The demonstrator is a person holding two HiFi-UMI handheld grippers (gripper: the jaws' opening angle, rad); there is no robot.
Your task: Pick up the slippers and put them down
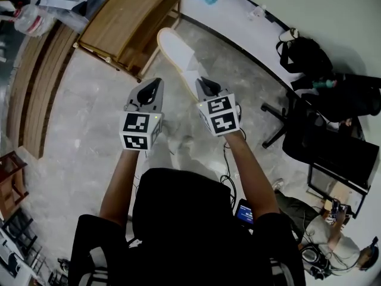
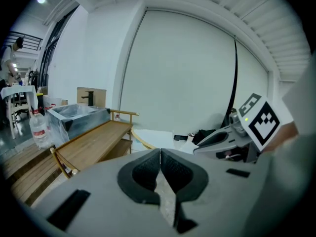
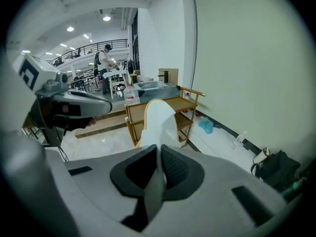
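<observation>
Here, right gripper [image 1: 205, 85] jaws clenched on the white slipper [image 1: 176, 51] by its thin upper — sole held clear of the floor [image 1: 89, 130] for carrying; left gripper [image 1: 150, 89] jaws closed, empty.

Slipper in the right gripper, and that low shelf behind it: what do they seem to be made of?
The slipper looks like thin white fabric or foam, matte, with a tan rim. It is slim enough to sit pinched in the right gripper. The shelf looks like light wood, going by its visible grain and warm colour. Its finish is smooth, possibly varnished.
</observation>
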